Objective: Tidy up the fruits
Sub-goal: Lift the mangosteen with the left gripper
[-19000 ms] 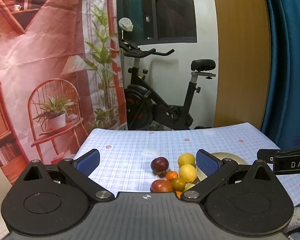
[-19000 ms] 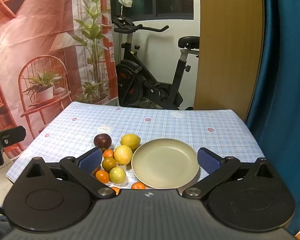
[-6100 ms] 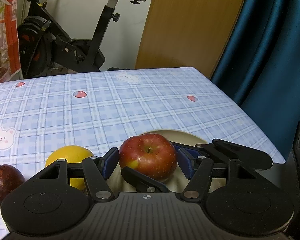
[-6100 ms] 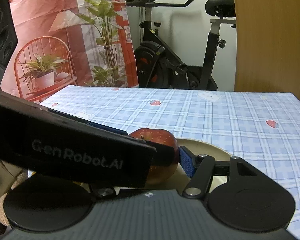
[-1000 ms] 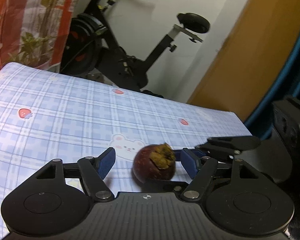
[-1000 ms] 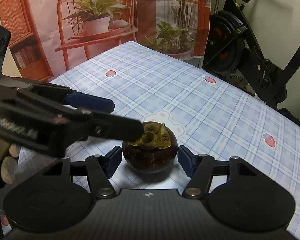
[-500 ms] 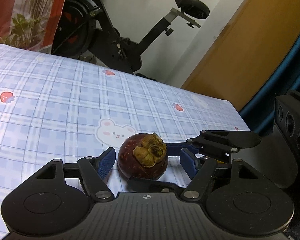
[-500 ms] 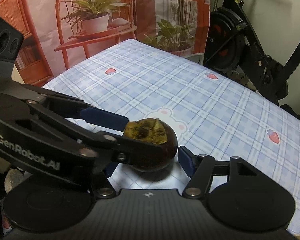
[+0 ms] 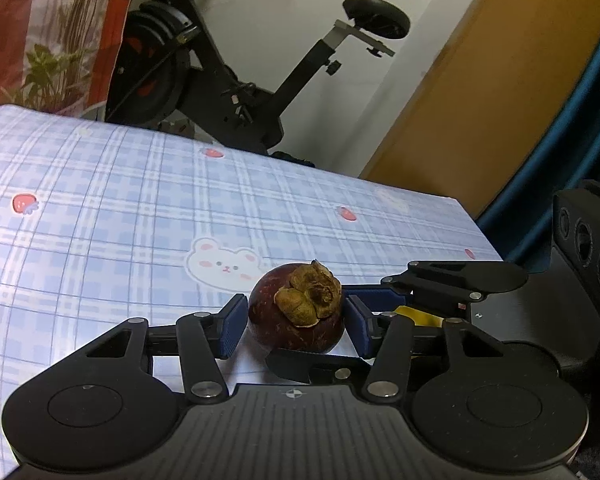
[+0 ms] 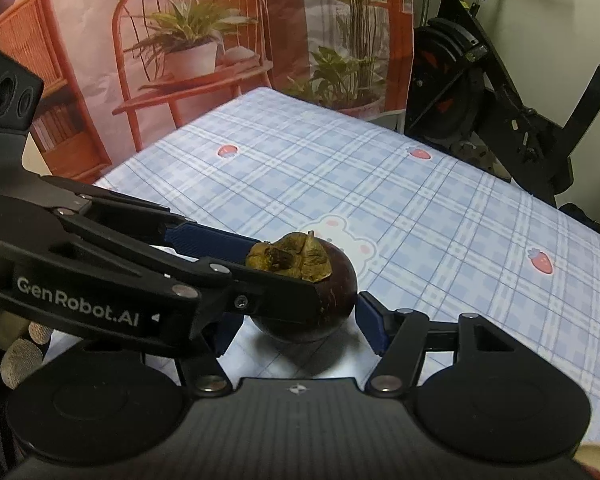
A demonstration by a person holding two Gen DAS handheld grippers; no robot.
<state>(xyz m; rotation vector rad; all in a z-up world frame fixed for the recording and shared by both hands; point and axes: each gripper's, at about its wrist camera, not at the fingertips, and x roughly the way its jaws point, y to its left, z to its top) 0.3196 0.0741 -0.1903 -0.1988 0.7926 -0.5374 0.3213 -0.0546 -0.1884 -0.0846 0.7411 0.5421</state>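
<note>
We are at the pick-up step for one fruit. The mangosteen (image 9: 296,316) rests on the tabletop (image 9: 100,208), just in front of the bear motif of the checked cloth, its dry calyx facing up.

Left gripper (image 9: 296,322): its jaws have just been closing, with the mangosteen between them. In the left wrist view both blue pads sit against the sides of the fruit, so we read this as a narrow hold on it, though we cannot confirm how firm the hold is.

Right gripper (image 10: 296,328): its jaws stand at a moderate width on either side of the same fruit. In the right wrist view the right-hand pad (image 10: 370,326) lies just beside the skin; the other pad is hidden behind the left gripper's finger, so we cannot tell whether this gripper presses on the fruit.

The fingers of the two grippers cross at the fruit. The plate we take to be the destination is not clearly in view; only a pale edge shows at the lower right corner of the right wrist view.

Next move, as we judge it:
1. Confirm the left hold is secure.
2. Back the right gripper clear, avoiding the crossed fingers.
3. Lift straight up, since the round skin may slip, then carry toward the collecting place.
</note>
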